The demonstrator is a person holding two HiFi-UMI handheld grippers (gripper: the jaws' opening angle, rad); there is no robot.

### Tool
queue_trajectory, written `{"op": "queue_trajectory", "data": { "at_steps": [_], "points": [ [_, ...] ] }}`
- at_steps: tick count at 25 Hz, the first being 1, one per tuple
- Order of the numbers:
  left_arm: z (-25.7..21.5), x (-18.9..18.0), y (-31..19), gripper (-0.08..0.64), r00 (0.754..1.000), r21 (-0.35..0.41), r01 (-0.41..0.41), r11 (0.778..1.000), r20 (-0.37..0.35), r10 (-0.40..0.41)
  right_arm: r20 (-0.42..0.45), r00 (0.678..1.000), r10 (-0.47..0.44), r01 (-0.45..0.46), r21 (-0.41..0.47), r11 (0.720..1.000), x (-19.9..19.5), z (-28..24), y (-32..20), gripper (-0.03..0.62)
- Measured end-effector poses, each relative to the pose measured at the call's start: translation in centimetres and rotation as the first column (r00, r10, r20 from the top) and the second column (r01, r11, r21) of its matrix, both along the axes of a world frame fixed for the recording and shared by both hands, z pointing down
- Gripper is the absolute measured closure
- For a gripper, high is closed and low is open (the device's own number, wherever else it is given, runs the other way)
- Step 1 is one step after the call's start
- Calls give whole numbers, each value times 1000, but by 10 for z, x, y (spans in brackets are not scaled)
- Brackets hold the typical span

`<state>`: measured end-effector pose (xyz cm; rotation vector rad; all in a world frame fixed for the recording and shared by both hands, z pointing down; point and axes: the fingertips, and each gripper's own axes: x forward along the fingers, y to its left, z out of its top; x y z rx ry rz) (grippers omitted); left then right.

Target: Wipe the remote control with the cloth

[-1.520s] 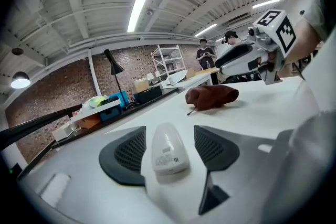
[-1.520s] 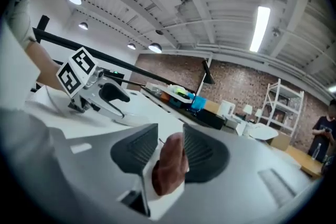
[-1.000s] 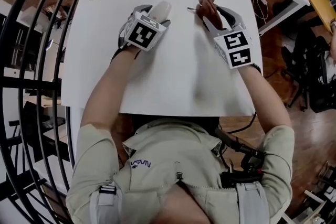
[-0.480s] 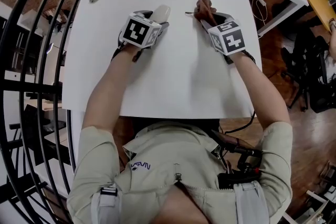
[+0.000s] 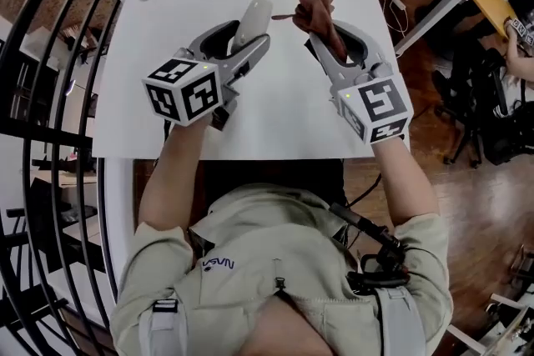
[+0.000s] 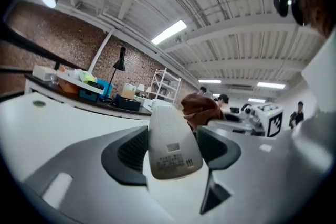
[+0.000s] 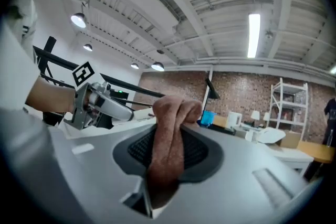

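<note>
Brown cloth [image 5: 315, 6], bunched between closing jaws of the right tool [image 5: 324, 27], faces the remote control [image 5: 251, 19] clamped by the left tool [image 5: 244, 39] above the counter [image 5: 284, 112], ready for wiping.

The desk [image 5: 284, 112] is viewed steeply from overhead. Gripper views are aimed level, close along the jaws; the left hand-held gripper [image 7: 134, 113], somewhat blurred, appears caught in the right view.

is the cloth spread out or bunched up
Bunched up: the cloth sits as a narrow, crumpled wad between the closing jaws of the right gripper, with none of it lying flat.
</note>
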<state>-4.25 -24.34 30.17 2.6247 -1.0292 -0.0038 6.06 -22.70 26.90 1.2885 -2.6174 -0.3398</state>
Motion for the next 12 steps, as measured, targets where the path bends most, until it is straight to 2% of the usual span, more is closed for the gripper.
{"op": "queue_trajectory", "data": {
  "at_steps": [1,2,3,4,6,8,9,10,11,12],
  "points": [
    [-12,1,21,258,991,-17,-43,999,-126,41,22,999,-25,23,54,998,-4,-14,21,489],
    [-22,1,42,259,963,-41,-96,995,-258,82,38,998,-48,44,102,994,-8,-25,40,490],
    [-29,2,60,259,916,-62,-158,985,-381,123,46,997,-68,61,142,988,-11,-35,57,490],
    [-34,4,78,259,854,-77,-231,970,-494,164,47,995,-87,78,177,981,-14,-44,72,491],
    [-41,10,107,259,696,-79,-379,922,-681,228,45,990,-130,116,238,964,-24,-61,97,491],
    [-49,15,124,259,535,-58,-489,870,-808,247,45,984,-175,156,273,949,-37,-75,116,491],
    [-52,16,127,259,479,-47,-518,854,-843,244,36,980,-196,179,277,944,-44,-76,122,491],
    [-54,16,128,259,443,-39,-532,846,-864,238,20,976,-218,204,273,940,-51,-74,127,491],
    [-55,16,128,259,424,-37,-534,844,-876,230,3,971,-240,231,262,937,-57,-70,131,492],
    [-55,16,126,259,414,-38,-532,846,-883,220,-9,965,-262,256,246,935,-63,-64,135,494]
  ]
}}
